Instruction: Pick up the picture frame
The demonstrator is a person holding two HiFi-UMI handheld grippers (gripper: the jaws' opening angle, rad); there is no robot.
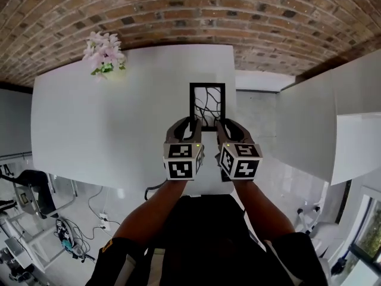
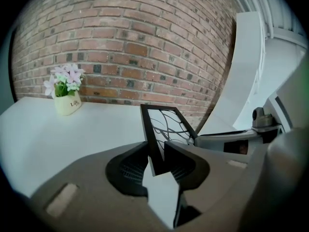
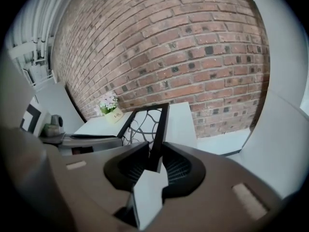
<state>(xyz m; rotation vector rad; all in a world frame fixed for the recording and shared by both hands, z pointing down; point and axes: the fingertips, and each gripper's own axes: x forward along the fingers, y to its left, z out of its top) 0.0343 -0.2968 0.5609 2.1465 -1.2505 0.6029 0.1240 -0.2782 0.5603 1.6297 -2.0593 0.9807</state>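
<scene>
fingers of the left gripper are clenched on the left side bar of the picture frame, and the right gripper has its fingers clamped the same way on the right side bar; each dark pad presses flat against a bar near its lower end; in the head view the left gripper and right gripper sit side by side with the picture frame standing up between them, roughly upright and leaning a little away from the person; it is over the right part of the white surface, and it looks lifted clear, though its bottom edge is hidden behind the grippers there; the frame is a thin black rectangle filled with slim curving bars, so i judge it light and stiff at the rim but delicate in the middle; whether a pane sits behind the lattice cannot be told; the smooth dark bars may slide in the pads, so the outer rails are the place to hold, never the tracery, and both hands should move together to avoid twisting it; a flower pot stands well apart at the far left corner; a brick wall rises behind
</scene>
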